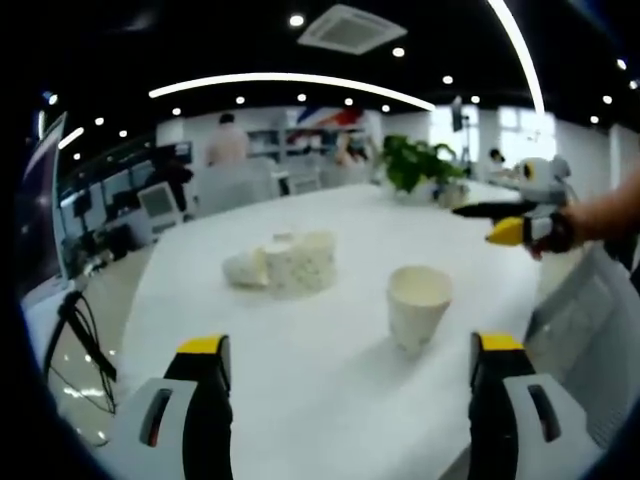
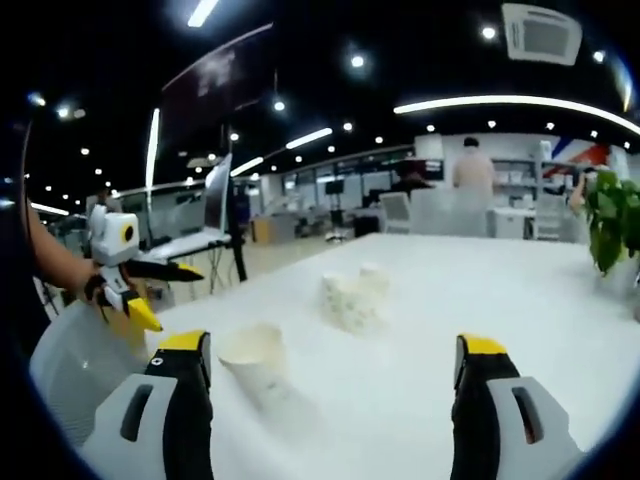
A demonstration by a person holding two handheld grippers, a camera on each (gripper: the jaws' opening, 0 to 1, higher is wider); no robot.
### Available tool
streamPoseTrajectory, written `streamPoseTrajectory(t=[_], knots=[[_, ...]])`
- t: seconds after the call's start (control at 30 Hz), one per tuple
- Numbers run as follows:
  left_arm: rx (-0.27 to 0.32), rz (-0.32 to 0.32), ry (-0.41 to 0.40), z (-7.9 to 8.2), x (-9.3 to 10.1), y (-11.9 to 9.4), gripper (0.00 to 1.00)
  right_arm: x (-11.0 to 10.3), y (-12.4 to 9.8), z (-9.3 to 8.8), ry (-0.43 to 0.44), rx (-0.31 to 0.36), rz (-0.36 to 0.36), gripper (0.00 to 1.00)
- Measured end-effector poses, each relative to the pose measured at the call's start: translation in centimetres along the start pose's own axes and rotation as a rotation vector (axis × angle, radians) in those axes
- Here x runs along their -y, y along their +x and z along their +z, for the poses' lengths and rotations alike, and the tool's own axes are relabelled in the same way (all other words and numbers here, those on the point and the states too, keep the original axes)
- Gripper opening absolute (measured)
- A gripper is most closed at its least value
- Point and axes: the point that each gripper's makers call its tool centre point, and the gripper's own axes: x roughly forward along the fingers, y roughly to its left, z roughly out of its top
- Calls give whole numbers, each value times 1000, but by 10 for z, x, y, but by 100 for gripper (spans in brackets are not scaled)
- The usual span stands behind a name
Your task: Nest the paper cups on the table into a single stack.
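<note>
The left claw stands released: its two yellow-tipped jaws rise well apart from the bottom of the left gripper view, with nothing between them. The right claw is likewise released, its jaws spread wide over the white bench and holding nothing.

In the left gripper view, one upright paper cup stands on the bench, ahead of the left claw and nearer its right jaw. Farther back and to the left, a cluster of patterned cups sits on the bench surface; one cup beside the cluster lies on its side, touching it. The exact number of cups in the cluster cannot be told. The single upright cup stands well apart from the cluster.

In the right gripper view, the same single cup stands upright just beside the right claw's left jaw, and the cluster sits farther back near the middle of the bench.

The right claw enters the left gripper view from the right, held in a hand above the bench edge. The left claw enters the right gripper view from the left, also held above the bench edge.

A potted plant stands at the far end of the bench. A person stands in the office background.
</note>
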Motion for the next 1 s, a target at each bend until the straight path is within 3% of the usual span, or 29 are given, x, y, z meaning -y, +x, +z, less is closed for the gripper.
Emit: streamPoseTrajectory(t=[0.47, 1.0], knots=[[11, 20, -47, 0, -5, -2, 99, 4, -11, -12, -13, -25, -22, 100], [9, 77, -65, -2, -19, -6, 99, 40, 18, 7, -36, -18, 7, 100]])
